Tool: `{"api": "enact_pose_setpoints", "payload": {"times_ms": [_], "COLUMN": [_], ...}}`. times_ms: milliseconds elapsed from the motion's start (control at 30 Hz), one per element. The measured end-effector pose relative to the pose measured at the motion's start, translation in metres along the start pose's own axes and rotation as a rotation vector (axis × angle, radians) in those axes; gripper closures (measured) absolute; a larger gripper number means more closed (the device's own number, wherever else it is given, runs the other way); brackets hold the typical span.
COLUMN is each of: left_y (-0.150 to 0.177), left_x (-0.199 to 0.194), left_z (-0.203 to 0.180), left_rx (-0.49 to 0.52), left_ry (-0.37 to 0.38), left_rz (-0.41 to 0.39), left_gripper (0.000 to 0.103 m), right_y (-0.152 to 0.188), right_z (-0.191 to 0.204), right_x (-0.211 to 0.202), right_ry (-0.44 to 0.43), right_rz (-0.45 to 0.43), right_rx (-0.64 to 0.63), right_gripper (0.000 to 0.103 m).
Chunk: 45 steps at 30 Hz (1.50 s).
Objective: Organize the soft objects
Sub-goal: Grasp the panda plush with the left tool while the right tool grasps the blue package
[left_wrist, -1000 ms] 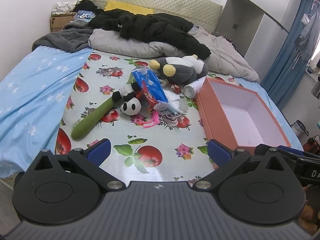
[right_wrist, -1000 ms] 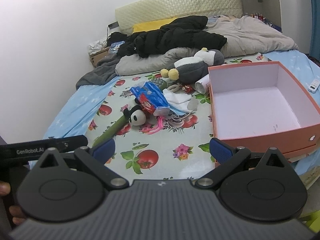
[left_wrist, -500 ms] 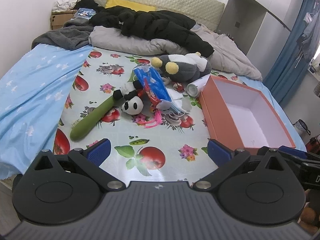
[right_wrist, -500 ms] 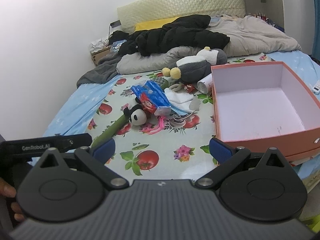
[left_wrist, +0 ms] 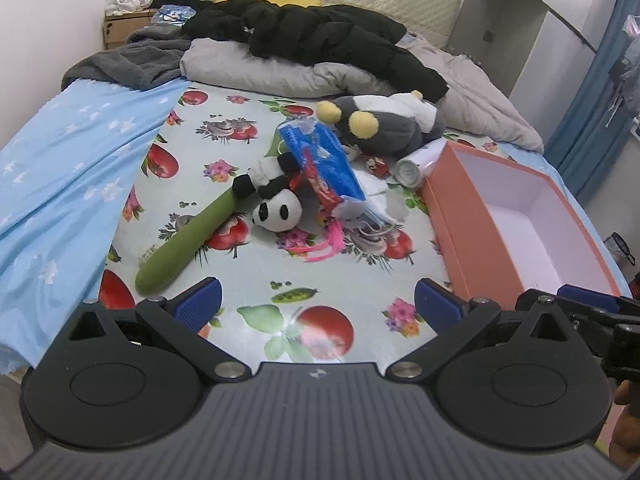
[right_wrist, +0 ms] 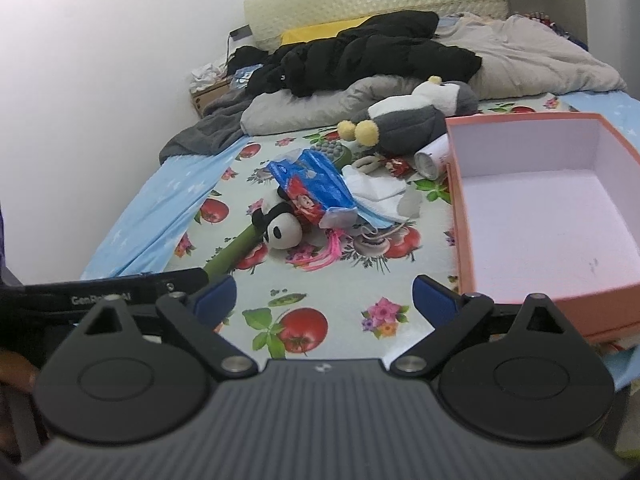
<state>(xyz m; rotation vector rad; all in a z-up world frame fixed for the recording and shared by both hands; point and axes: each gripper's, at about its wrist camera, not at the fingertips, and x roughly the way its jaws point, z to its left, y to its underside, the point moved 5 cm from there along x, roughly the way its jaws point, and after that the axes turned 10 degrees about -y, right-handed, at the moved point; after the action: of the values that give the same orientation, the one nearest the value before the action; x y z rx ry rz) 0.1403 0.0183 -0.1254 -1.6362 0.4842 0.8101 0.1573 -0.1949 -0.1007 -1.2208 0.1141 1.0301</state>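
- Bed (left_wrist: 52,168) carries everything: a blue starred sheet on its left side and a fruit-and-flower printed cloth (left_wrist: 224,136) spread over the middle.
- Left claw (left_wrist: 318,300) hangs above the near end of the printed cloth, its blue pads wide apart with nothing between them.
- Right claw (right_wrist: 324,298) hovers just beside it over the same near edge; its jaws have just been closing a little yet stand wide apart, and nothing is between them.
- Panda plush (left_wrist: 276,210) lies at the centre of the cloth, its head toward the claws, touching the upper end of a long green plush (left_wrist: 188,240) that runs diagonally down to the left.
- Blue printed packet (left_wrist: 320,164) leans over the panda's back, and pink strands (left_wrist: 324,246) trail out just below it.
- White folded cloth (right_wrist: 376,190) sits beside the packet on its right, seen best from the right wrist.
- Grey and white plush with yellow pom-poms (left_wrist: 384,128) lies behind the packet, against a rumpled grey duvet (left_wrist: 280,76) with a black jacket (left_wrist: 320,40) on top.
- White can (left_wrist: 412,166) lies on its side between the grey plush and the box.
- Orange box (left_wrist: 452,232) stands open at the right of the cloth, its pale inside bare, near the right claw.
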Motion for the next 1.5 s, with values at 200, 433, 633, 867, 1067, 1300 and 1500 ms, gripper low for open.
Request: {"api": "enact_pose_setpoints", "payload": {"times_ms": [200,433,633,867,1067,1300,1500], "left_y": [-0.010,-0.025,-0.036,-0.046,-0.055,-0.057,-0.055], "left_x": [0.043,0.093,0.131,0.176,0.209,0.240,0.258], "left_z": [0.008,0.020,0.027,0.032,0.033,0.031,0.029], "left_rx": [-0.011,-0.048,-0.077,-0.125,-0.134,-0.119,-0.119], "left_ry": [-0.014,-0.019,-0.005,0.048,0.066,0.091,0.104], "left_rz": [0.020,0.026,0.029,0.039,0.036,0.059,0.094], "left_gripper": [0.000,0.000,0.002,0.009,0.012,0.015,0.030], "right_y": [-0.016,-0.033,-0.043,-0.060,-0.072,-0.073,-0.070], "right_z": [-0.005,-0.020,-0.032,-0.045,-0.057,-0.072,-0.078], "right_x": [0.034,0.082,0.126,0.176,0.217,0.258,0.278], "right_ry": [-0.005,0.015,-0.029,-0.046,-0.053,-0.056,-0.070], "right_rz": [-0.012,-0.011,0.009,0.044,0.067,0.114,0.137], "right_rx": [-0.049,-0.048,-0.007,0.035,0.033,0.058,0.074], "right_gripper": [0.006,0.006,0.017,0.031,0.036,0.036,0.042]}}
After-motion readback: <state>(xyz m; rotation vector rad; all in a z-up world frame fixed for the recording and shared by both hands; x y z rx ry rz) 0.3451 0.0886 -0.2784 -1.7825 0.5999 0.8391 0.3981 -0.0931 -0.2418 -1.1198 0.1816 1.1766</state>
